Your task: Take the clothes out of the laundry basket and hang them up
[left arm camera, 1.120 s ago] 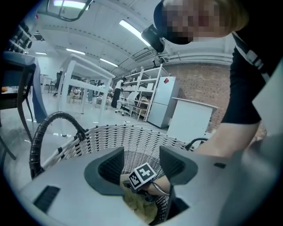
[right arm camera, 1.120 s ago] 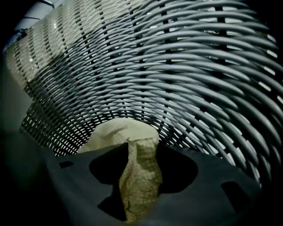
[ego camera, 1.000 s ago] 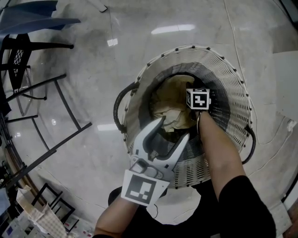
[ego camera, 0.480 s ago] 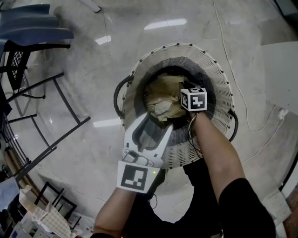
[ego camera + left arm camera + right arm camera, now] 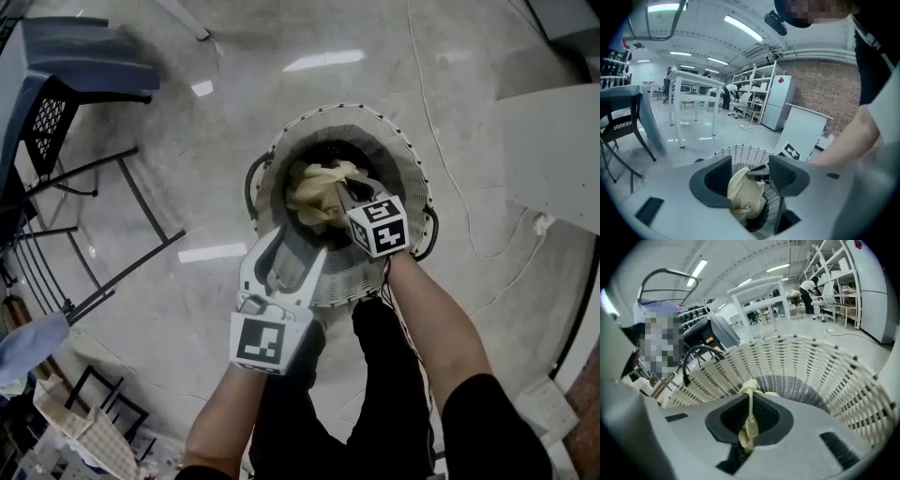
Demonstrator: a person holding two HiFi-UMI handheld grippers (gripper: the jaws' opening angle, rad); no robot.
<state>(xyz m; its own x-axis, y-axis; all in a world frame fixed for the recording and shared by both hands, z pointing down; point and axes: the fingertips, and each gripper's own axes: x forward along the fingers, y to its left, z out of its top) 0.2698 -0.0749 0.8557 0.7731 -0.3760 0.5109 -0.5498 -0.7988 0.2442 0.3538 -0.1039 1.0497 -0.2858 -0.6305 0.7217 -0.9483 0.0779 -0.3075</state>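
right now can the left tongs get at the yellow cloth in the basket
Probably yes: the left tongs are open over the basket rim, the yellow cloth lies just ahead with nothing between. The right tongs pinch it.

Looking down through my feed, the laundry basket (image 5: pixel 419 192) stands just above the middle of the frame on a glossy grey floor (image 5: pixel 187 159). A pale yellow cloth (image 5: pixel 314 192) is bunched up inside it. My right gripper (image 5: pixel 347 197) comes in from 5 o'clock and is pinched onto the cloth's near edge. My left gripper (image 5: pixel 298 242) hovers over the basket's rim at 7 o'clock with its jaws apart. A blue chair (image 5: pixel 89 61) sits at 10 o'clock, with a black metal rack (image 5: pixel 127 187) at 9 o'clock. A white cable (image 5: pixel 441 159) trails across the floor at 2 o'clock, and a white panel (image 5: pixel 553 141) lies at 3 o'clock.
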